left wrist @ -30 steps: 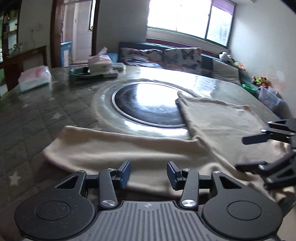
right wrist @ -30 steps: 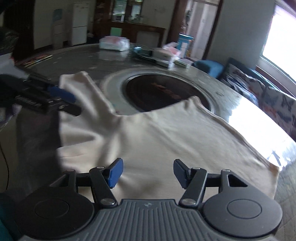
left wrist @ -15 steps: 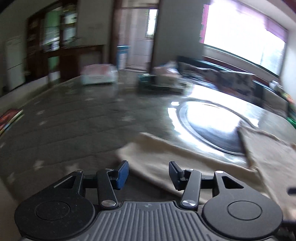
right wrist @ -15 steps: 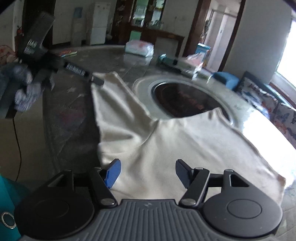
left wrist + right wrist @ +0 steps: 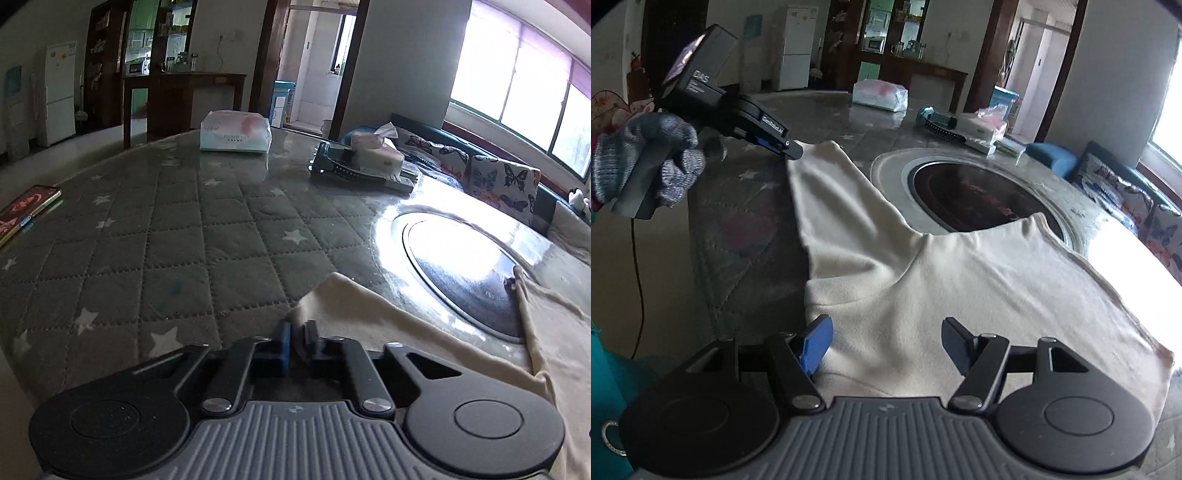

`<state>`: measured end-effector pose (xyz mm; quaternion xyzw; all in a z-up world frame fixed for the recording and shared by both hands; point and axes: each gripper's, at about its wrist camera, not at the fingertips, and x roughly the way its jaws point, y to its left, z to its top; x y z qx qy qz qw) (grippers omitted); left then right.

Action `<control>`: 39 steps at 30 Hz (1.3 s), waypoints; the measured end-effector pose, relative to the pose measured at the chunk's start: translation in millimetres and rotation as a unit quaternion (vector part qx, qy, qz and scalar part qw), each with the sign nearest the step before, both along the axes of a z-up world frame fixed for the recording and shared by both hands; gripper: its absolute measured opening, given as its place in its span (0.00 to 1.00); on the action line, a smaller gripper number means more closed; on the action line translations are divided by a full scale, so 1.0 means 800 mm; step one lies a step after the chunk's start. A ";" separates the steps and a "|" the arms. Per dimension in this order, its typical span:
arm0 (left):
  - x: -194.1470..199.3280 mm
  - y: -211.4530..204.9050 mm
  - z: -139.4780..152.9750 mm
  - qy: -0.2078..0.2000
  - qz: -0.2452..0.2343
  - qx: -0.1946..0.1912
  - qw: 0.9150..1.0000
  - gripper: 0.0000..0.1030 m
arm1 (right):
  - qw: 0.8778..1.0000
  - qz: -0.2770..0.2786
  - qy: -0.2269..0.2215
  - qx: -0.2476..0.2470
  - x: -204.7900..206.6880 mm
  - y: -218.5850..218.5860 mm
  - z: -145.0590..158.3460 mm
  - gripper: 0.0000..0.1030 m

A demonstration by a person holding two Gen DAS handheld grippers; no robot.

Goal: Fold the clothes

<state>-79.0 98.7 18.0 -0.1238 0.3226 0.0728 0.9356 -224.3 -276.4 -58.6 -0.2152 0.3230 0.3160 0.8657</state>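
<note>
The left gripper (image 5: 297,338) has its jaws pinched on the sleeve end (image 5: 314,306) of the cream shirt (image 5: 923,266). The right gripper (image 5: 884,341) hovers with jaws spread wide over the shirt's body, gripping nothing. The shirt lies flat on the quilted table (image 5: 166,240), partly over the dark round inset (image 5: 979,195). A gloved hand (image 5: 642,155) holds the left gripper. A tissue pack (image 5: 234,132) sits further back.
</note>
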 end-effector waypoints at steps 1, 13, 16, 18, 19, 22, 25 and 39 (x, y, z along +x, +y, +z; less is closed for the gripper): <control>0.001 0.000 0.003 -0.004 -0.001 -0.003 1.000 0.05 | 1.000 -0.002 0.001 0.004 0.001 -0.001 0.001 0.65; -0.016 -0.068 0.117 -0.125 -0.134 -0.050 0.982 0.05 | 0.998 -0.037 0.017 0.040 0.012 -0.020 0.010 0.65; -0.029 -0.103 0.135 -0.144 -0.193 -0.057 0.969 0.05 | 0.997 -0.055 0.024 0.054 0.016 -0.035 0.014 0.64; -0.035 -0.126 0.140 -0.149 -0.229 -0.062 0.960 0.05 | 0.995 -0.069 0.027 0.063 0.018 -0.046 0.018 0.63; -0.038 -0.137 0.143 -0.152 -0.247 -0.065 0.955 0.05 | 0.994 -0.076 0.027 0.067 0.019 -0.052 0.019 0.63; -0.048 -0.171 0.151 -0.159 -0.299 -0.072 0.938 0.05 | 0.990 -0.106 0.031 0.084 0.020 -0.075 0.025 0.63; -0.056 -0.202 0.146 -0.156 -0.345 -0.074 0.923 0.05 | 0.985 -0.137 0.034 0.098 0.020 -0.099 0.028 0.63; -0.057 -0.229 0.070 -0.053 -0.403 -0.027 0.913 0.15 | 0.967 -0.231 0.052 0.095 0.001 -0.177 0.025 0.58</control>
